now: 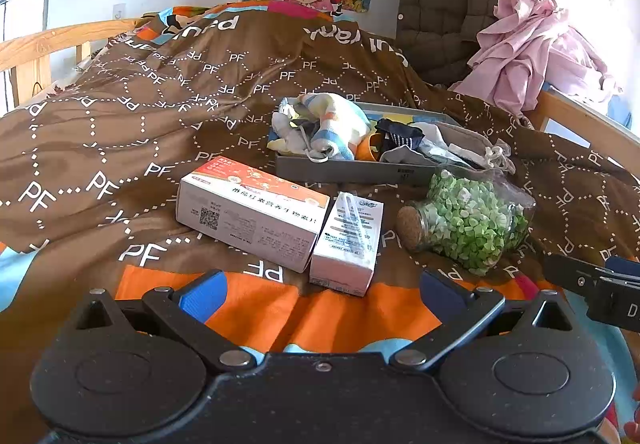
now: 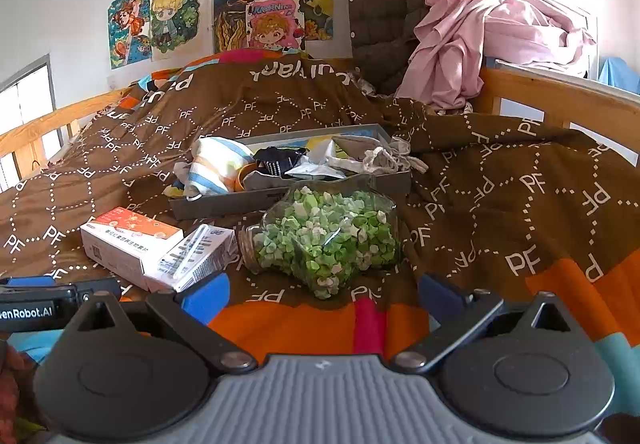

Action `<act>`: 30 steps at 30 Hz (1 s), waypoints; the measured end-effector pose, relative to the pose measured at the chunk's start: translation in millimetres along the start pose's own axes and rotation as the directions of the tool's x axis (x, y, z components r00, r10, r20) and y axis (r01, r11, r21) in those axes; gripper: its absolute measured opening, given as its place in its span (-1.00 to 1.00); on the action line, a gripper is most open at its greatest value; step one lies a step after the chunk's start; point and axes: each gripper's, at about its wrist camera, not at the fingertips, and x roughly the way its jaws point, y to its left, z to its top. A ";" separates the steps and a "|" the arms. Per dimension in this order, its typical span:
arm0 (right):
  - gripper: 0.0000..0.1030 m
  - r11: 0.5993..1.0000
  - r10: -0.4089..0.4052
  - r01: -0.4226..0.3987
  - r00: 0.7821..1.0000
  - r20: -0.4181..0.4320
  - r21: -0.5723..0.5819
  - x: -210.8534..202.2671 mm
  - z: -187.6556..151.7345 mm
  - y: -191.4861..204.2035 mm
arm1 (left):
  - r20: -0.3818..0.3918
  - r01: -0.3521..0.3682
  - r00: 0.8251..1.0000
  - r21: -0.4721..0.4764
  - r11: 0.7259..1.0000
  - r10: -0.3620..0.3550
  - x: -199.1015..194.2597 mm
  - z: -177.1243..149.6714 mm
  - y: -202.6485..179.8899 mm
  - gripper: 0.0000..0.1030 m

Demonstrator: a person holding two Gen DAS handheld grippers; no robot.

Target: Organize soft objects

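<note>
Both tongs [image 1: 324,294] [image 2: 324,294] agape, empty

Piled cloths hide the grey tray's [image 1: 340,169] floor; small print on both boxes [image 1: 256,222] is unreadable.

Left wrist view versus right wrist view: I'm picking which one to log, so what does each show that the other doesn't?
Only the left wrist view shows the cork stopper of the star-shaped jar and the right gripper's finger entering at the right edge. Only the right wrist view shows the bare quilt to the jar's right, more of the wooden bed rail, and the left gripper's body marked GenRobot.AI. Both share the grey tray of soft items, the orange-topped box, the small white box, and the pink cloth pile.
</note>
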 end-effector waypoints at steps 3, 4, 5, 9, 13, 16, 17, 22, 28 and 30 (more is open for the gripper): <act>0.99 1.000 0.000 0.000 1.000 0.001 0.007 0.2 0.3 -1.1 | 0.005 0.003 1.000 0.005 1.000 -0.003 -0.8 0.1 -0.7 0.98; 0.99 1.000 0.000 0.000 1.000 0.001 0.008 0.4 0.3 -1.1 | 0.007 0.003 1.000 0.007 1.000 -0.003 -1.1 0.2 -1.1 0.98; 0.99 1.000 0.000 0.000 1.000 0.000 0.007 0.6 0.2 -0.8 | 0.008 0.003 1.000 0.008 1.000 -0.003 -1.2 0.2 -1.5 0.98; 0.99 1.000 0.008 -0.008 1.000 -0.006 0.005 0.5 0.8 -1.4 | 0.009 0.003 1.000 0.007 1.000 -0.003 -1.4 0.6 -1.7 0.98; 0.99 1.000 0.011 -0.011 1.000 -0.007 -0.008 -0.1 1.4 -0.2 | 0.008 0.003 1.000 0.008 1.000 -0.004 -1.5 0.5 -1.3 0.98; 0.99 1.000 0.012 -0.012 1.000 -0.010 -0.013 0.1 1.6 0.3 | 0.008 0.004 1.000 0.008 1.000 -0.004 -1.7 0.6 -1.6 0.98; 0.99 1.000 0.012 -0.012 1.000 -0.011 -0.013 0.2 1.6 0.4 | 0.009 0.004 1.000 0.009 1.000 -0.004 -1.8 0.6 -1.7 0.98; 0.99 1.000 0.011 -0.011 1.000 -0.013 -0.015 0.6 1.6 0.4 | 0.009 0.003 1.000 0.009 1.000 -0.003 -1.9 0.4 -1.8 0.98; 0.99 1.000 0.010 -0.010 1.000 -0.015 -0.027 1.5 1.7 1.3 | 0.009 0.002 1.000 0.009 1.000 -0.002 -2.3 0.3 -2.0 0.98; 0.99 1.000 0.009 -0.009 1.000 -0.016 -0.029 1.5 1.7 1.1 | 0.009 0.004 1.000 0.007 1.000 -0.004 -2.2 0.3 -1.9 0.98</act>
